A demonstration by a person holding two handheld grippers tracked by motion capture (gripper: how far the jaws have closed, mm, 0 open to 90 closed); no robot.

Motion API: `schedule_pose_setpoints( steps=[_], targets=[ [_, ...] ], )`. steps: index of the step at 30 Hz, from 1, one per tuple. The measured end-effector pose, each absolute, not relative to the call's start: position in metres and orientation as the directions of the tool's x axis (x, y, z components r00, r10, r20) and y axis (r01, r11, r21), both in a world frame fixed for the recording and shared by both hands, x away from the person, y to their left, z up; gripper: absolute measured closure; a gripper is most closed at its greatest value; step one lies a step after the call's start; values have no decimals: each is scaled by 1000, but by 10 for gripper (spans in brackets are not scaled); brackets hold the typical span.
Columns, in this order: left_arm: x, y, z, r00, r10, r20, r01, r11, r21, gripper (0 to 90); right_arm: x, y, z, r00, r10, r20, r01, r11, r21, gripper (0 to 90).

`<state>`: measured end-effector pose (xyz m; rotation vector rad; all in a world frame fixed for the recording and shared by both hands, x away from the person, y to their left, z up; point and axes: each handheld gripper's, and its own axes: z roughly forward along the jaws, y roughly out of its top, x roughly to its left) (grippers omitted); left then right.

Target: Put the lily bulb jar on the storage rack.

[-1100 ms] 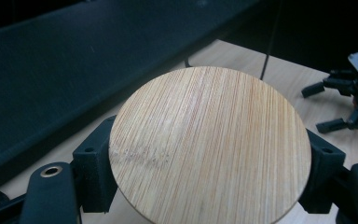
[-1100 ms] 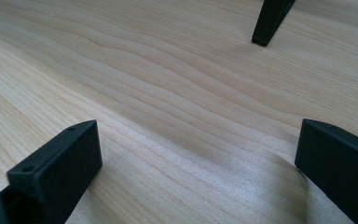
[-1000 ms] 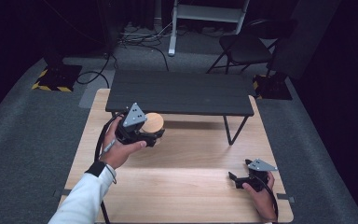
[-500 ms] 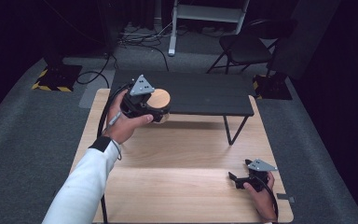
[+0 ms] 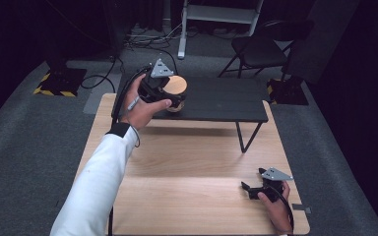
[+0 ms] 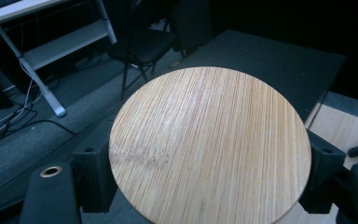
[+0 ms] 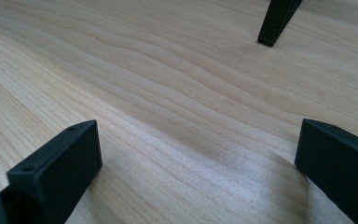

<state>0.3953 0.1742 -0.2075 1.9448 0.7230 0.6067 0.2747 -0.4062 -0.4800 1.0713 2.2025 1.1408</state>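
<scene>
The left tool point(image 5: 173, 94) is clamped on a round container with a bamboo lid point(image 5: 176, 84). In the left gripper view the two black jaws press against opposite sides of that lid point(image 6: 209, 144), one at its left edge and one at its right, so the tool is closed as far as the container lets it. The lid faces up, its pale grain running in straight lines across the disc, with a scuffed patch near the left jaw.

Taking the black shelf point(image 5: 216, 98) as the landmark: this low dark platform stands on thin black legs on the far half of the light wooden worktop point(image 5: 187, 162). In the high view the held container is at the shelf's left end, over its near-left corner; whether its base touches the shelf surface cannot be told. The person's left hand point(image 5: 145, 105) grips the tool body just in front of the shelf's left edge, and a white sleeve point(image 5: 96, 187) runs back from it toward the near edge of the worktop.

The right tool point(image 5: 257, 186) rests well in front of the shelf, toward the near right corner of the worktop, past the shelf's right front leg point(image 5: 243, 137). In the right gripper view its jaws stand wide apart with bare wood between them, holding nothing, and the foot of a shelf leg point(image 7: 275, 23) shows beyond them.
</scene>
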Motion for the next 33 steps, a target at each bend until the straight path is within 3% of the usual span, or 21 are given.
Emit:
schedule_pose_setpoints(
  steps=[11,33],
  targets=[
    [420,165,-219,696,712,95,272,-383,883,245,275,-407,-480,-608,793,-28,435,362,824,0],
    [431,168,-237,696,716,54,298,-356,886,245,275,-407,-480,-614,789,-31,430,367,825,0]
  ],
)
